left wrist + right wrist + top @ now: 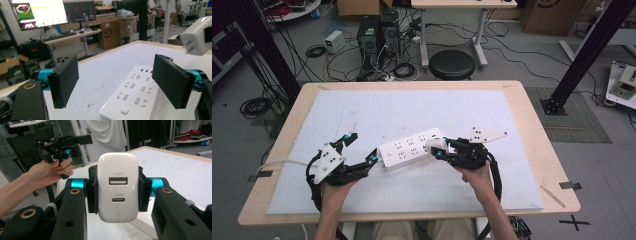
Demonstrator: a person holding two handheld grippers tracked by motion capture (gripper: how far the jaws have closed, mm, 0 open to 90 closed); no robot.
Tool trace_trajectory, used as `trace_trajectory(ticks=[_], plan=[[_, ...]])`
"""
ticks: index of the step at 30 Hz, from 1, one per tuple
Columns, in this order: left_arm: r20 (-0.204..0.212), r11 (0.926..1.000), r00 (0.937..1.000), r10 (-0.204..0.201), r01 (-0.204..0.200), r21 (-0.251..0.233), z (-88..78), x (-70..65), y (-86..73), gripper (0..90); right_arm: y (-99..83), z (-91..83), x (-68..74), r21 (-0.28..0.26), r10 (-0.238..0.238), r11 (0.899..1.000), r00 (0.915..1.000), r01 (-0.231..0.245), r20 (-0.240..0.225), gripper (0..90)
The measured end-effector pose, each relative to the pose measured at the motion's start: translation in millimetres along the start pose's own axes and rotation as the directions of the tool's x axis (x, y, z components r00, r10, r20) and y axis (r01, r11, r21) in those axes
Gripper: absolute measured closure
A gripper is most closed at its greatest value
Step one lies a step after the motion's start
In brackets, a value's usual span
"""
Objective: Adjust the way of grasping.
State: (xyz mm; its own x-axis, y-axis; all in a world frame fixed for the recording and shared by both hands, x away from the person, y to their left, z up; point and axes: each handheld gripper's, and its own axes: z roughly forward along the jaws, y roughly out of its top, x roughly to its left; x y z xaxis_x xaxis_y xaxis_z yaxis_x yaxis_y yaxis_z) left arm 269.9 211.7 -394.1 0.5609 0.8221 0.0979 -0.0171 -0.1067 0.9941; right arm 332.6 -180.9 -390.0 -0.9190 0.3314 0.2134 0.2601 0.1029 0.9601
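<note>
A white power strip [409, 148] lies slantwise on the white mat [362, 110], its several sockets facing up. My left gripper [361, 148] is at the strip's left end, open, its wide black pads [63, 80] clear of the power strip [135, 95] that runs ahead between and below them. My right gripper [439, 150] is at the strip's right end, shut on a white USB charger [435, 144]. In the right gripper view the charger [118, 187] sits upright between the jaws, its USB ports toward the camera. The charger [197, 37] and its metal prongs hang above the strip's far end.
The wooden table edge [532, 130] frames the mat. A black stool [452, 64], computer towers [377, 35] and loose cables lie on the floor beyond. Desks with a lit monitor [37, 12] and a cardboard box [110, 35] stand farther off.
</note>
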Motion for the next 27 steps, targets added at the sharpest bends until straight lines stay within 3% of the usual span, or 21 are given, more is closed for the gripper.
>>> trace_trajectory(ticks=[10, 12, 21, 27], plan=[[-0.086, 0.9959, 0.9948, -0.055, 0.061, 0.067, -18.8, 23.9, -13.4, 21.6, 0.4, -4.7, -1.2, -0.021, -0.001, 1.0, 0.9999, 0.001, 0.014, 62.9], [-0.12, 0.9921, 0.9904, -0.069, 0.081, 0.096, -24.3, 31.8, -17.1, 21.6, 0.2, -8.1, -1.7, -0.021, 0.009, 1.0, 0.9997, -0.008, 0.022, 62.9], [-0.154, 0.9881, 0.9866, -0.055, 0.076, 0.134, -29.6, 34.2, -22.4, 21.6, 0.2, -12.0, -1.0, -0.015, -0.013, 1.0, 0.9995, 0.013, 0.029, 63.0], [-0.158, 0.9881, 0.9857, -0.058, 0.079, 0.132, -33.0, 32.4, -21.9, 22.2, -1.1, -16.1, 0.2, -0.007, -0.017, 1.0, 0.9992, 0.017, 0.037, 63.0]])
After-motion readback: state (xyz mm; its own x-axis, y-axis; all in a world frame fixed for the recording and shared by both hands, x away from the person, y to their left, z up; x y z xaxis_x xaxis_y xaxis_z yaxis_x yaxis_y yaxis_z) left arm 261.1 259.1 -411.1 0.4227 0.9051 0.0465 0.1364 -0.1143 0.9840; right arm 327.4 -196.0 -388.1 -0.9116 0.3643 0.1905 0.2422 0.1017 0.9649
